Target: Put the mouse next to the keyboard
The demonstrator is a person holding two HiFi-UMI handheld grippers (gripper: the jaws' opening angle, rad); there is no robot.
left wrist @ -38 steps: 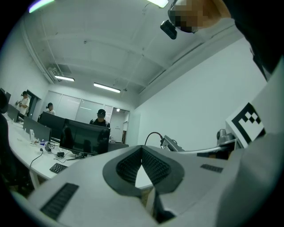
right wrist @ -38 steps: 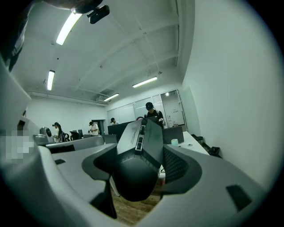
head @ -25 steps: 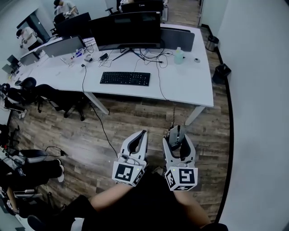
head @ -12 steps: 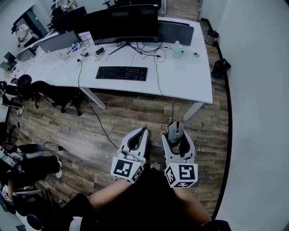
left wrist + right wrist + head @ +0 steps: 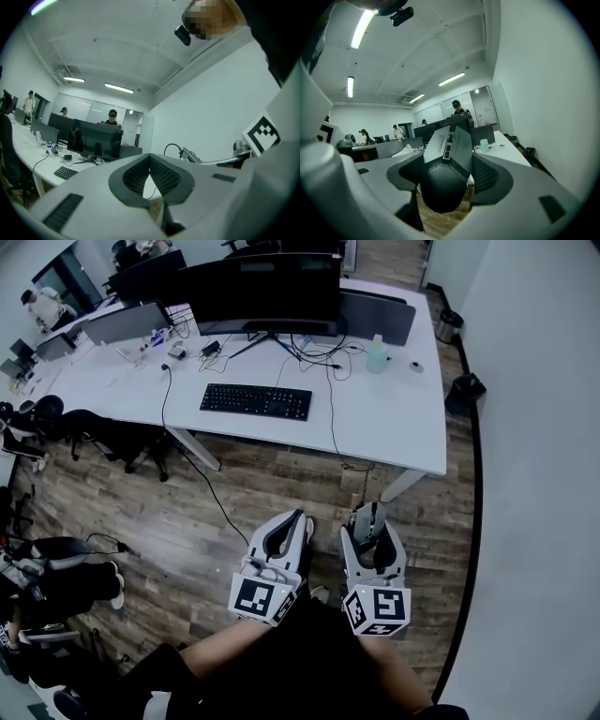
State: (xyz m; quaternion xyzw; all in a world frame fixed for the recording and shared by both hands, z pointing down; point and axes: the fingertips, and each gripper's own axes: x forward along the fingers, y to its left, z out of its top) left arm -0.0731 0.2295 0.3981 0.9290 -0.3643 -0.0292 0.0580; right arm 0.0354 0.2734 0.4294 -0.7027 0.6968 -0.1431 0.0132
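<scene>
A dark grey angular mouse sits clamped between the jaws of my right gripper, its buttons facing the camera; the head view shows the mouse in the right gripper over the wooden floor. My left gripper is beside it, jaws shut with nothing between them, as the left gripper view confirms. The black keyboard lies on the white desk well ahead of both grippers, in front of a wide dark monitor. The keyboard also shows small at the lower left.
Cables, a clear bottle and a small round item lie on the desk's right half. A black cord hangs from the desk to the floor. Office chairs stand at the left, bins by the right wall. People work at far desks.
The view has shifted slightly; the desk and keyboard sit a little differently in the frame. Both grippers keep their pose, the right one still clamping the mouse.
</scene>
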